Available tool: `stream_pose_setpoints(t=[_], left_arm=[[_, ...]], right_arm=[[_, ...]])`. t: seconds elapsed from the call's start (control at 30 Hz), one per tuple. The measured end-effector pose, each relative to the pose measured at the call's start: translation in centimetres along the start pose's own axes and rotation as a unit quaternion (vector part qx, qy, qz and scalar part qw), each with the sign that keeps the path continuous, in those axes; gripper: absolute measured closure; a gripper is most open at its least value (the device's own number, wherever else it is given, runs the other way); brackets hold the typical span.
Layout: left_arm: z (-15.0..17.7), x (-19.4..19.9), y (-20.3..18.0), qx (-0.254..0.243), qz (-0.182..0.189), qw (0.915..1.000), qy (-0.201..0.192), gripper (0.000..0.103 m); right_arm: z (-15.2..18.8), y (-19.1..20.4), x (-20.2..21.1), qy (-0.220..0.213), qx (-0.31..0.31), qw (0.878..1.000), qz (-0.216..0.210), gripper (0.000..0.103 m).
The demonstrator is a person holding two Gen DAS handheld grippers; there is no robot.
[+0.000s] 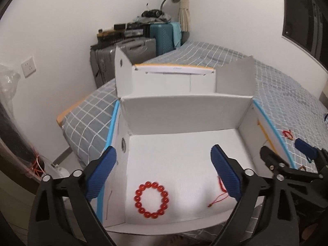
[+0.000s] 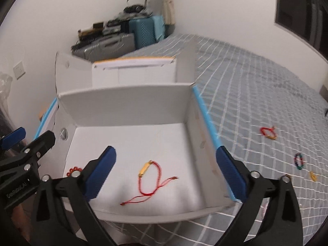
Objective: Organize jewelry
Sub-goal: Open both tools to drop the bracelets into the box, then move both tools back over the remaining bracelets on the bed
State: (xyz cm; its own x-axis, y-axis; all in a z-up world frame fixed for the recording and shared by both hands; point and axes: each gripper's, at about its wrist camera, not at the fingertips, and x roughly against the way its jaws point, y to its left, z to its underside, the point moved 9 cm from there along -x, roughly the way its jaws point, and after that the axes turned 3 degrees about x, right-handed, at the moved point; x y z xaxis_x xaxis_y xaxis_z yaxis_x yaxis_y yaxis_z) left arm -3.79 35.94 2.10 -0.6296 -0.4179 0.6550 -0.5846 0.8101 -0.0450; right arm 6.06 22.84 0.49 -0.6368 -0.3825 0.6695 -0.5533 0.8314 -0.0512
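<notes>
Both your hand-held grippers, left [image 1: 162, 170] and right [image 2: 165, 170], spread, empty, over white box [image 2: 127, 104] at bed [image 2: 256, 94] edge. Bead bracelet [image 1: 152, 199], red cord bracelet [image 2: 150, 179] already inside near front wall. Three pieces loose on bed: red one [image 2: 268, 132], dark beaded [image 2: 298, 161], gold [image 2: 312, 175], likely next.

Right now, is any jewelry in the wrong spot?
Yes. Three pieces still lie loose on the bed right of the box: a red cord bracelet, a dark beaded one, and a small gold bit.
</notes>
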Motion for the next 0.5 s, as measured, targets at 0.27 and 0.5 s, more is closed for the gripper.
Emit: stream_pose_setpoints(t=[0.27, 0.5], left_arm=[[-0.1, 2.5, -5.8, -0.029, 0.042, 0.9985, -0.018, 0.006], [1.2, 3.8, -13.2, -0.064, 0.090, 0.9938, -0.015, 0.006]], right_arm=[[0.2, -7.1, 4.7, -0.031, -0.026, 0.998, 0.047, 0.008], [2.8, -14.9, 7.9, -0.033, -0.054, 0.994, 0.093, 0.008]])
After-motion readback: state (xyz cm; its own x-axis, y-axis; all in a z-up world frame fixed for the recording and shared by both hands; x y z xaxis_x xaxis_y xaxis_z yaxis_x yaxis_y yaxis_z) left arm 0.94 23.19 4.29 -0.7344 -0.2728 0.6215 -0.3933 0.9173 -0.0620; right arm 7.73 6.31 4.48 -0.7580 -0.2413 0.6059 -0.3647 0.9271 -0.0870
